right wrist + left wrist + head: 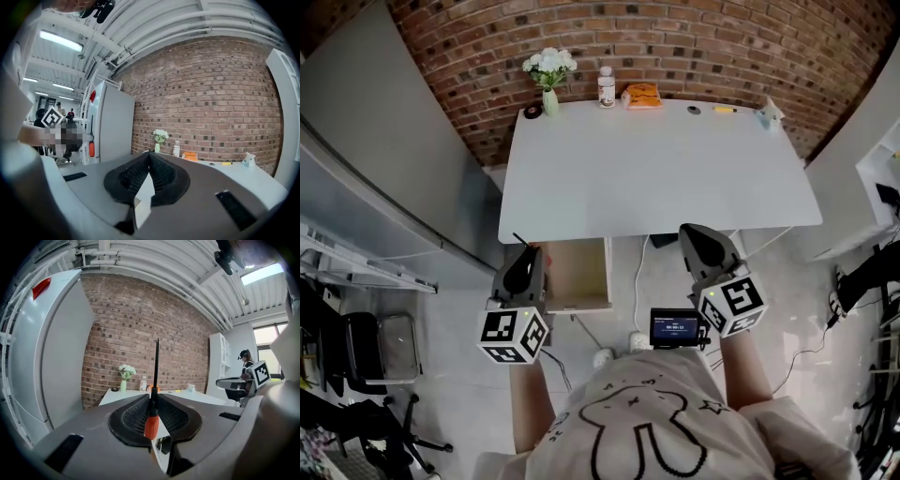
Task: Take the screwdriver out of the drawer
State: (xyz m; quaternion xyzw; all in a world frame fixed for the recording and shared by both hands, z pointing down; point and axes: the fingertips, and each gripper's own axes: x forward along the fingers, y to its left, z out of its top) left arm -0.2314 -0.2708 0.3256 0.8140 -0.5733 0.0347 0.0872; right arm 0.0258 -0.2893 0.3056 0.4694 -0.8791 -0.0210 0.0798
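A screwdriver (151, 420) with an orange-red handle and a thin black shaft is clamped between the jaws of my left gripper (153, 397), its shaft pointing up and forward past the tips. From the head camera, the left gripper (525, 267) hovers by the left side of the open wooden drawer (577, 277) under the white table's (656, 169) front edge, with the black shaft (519, 241) sticking out. My right gripper (701, 242) is shut with nothing in it, right of the drawer at the table's edge. In its own view its jaws (149, 157) meet.
At the table's far edge stand a vase of white flowers (549, 70), a white bottle (607, 86), an orange packet (642, 96), a yellow item (725, 110) and a tissue box (769, 112). A grey cabinet (375, 141) is to the left. Cables lie on the floor.
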